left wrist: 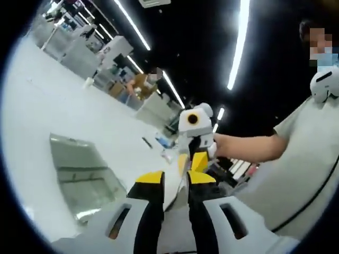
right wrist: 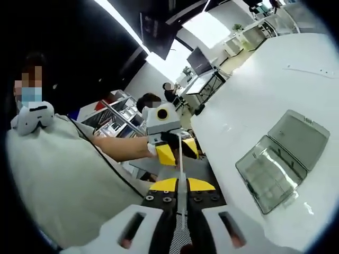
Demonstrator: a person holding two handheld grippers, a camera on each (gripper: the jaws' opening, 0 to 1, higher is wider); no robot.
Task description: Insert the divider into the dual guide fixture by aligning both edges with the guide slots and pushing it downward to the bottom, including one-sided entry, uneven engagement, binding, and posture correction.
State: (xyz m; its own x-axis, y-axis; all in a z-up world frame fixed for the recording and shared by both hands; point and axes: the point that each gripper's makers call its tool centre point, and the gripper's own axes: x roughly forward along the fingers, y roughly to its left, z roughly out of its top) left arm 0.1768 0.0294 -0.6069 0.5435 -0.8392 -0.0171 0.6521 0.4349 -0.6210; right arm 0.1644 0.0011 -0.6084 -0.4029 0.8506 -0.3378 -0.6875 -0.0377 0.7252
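Observation:
A thin white divider [right wrist: 181, 164] hangs in the air above the white table, seen edge-on in the right gripper view. My right gripper [right wrist: 181, 184] is shut on its near end. My left gripper [right wrist: 179, 151] faces it from the far end, its yellow jaws closed on the same sheet. In the left gripper view the divider [left wrist: 172, 191] shows as a pale plate between my left gripper's [left wrist: 176, 177] jaws, and the right gripper [left wrist: 193, 161] holds it just beyond. A clear plastic box [right wrist: 280, 159] lies open on the table, apart from both grippers; it also shows in the left gripper view [left wrist: 79, 174].
The white table [right wrist: 265, 90] stretches wide around the clear box. A person in a grey shirt [right wrist: 58, 174] stands close behind the grippers, forearm [left wrist: 249, 145] reaching in. More desks and people stand far behind.

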